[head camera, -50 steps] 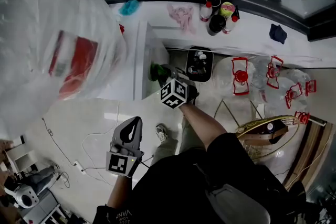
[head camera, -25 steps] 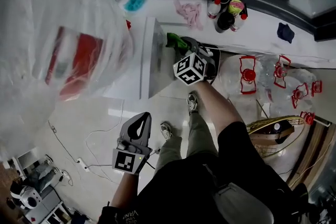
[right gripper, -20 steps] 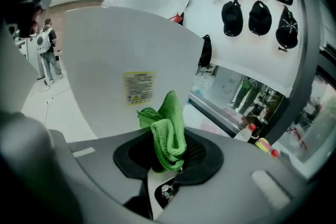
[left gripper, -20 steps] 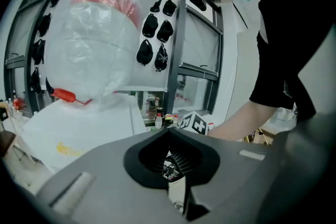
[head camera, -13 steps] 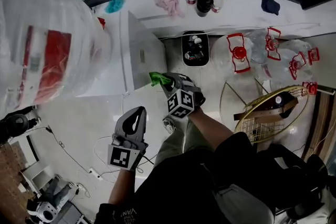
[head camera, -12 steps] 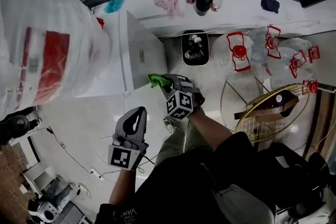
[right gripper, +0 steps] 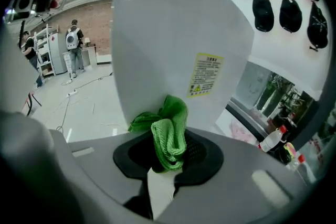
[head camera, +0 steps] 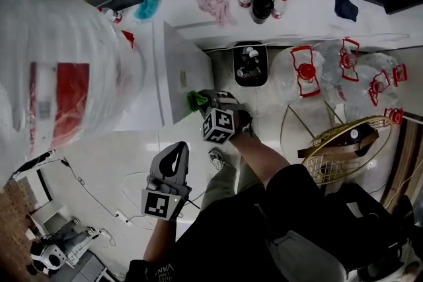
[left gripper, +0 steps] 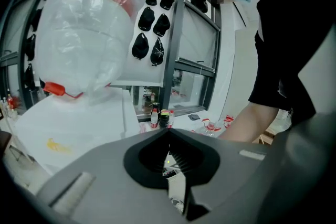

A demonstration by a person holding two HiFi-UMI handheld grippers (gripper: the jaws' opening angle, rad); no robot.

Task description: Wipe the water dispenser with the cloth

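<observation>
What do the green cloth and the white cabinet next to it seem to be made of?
Green cloth: probably microfibre or terry, matte; fine ribbed pile, soft folds.
Water dispenser side panel: smooth white plastic or painted metal, unclear which; flat, slight sheen, yellow label stuck on.

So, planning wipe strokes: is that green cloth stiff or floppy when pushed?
Probably floppy: the green cloth bunches and folds where the tongs of the right gripper pinch it. Likely light, since its loose end stands up unsupported. Its looped weave should grip, not slip.
</observation>
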